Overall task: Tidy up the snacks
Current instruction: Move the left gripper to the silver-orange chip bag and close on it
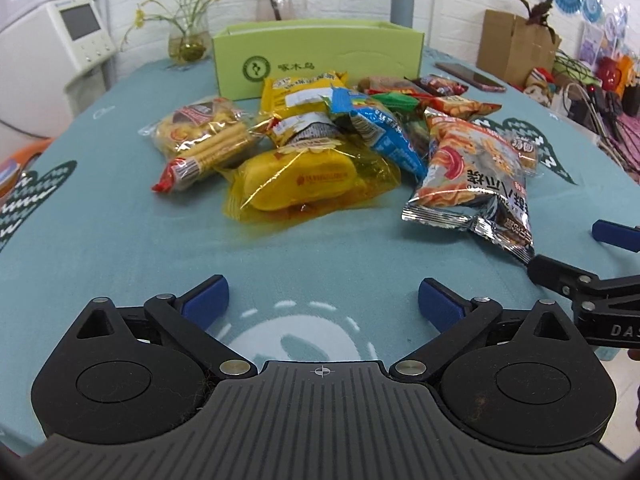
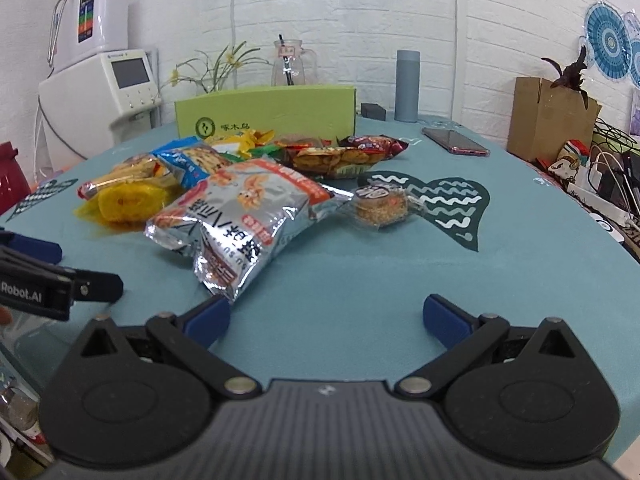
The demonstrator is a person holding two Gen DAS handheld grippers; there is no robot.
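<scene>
Across the middle of both frames the snacks (image 1: 320, 140) lie heaped before the green box (image 1: 318, 56), probably their destination. Your left gripper (image 1: 323, 300) and right gripper (image 2: 327, 316) both wait spread and empty, low over the tablecloth (image 1: 120, 232), ready to pick.

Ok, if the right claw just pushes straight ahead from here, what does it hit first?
Probably bare tablecloth first. The right claw is open, and the silver chip bag sits just left of its line, its corner near the left finger. Depth is uncertain.
</scene>
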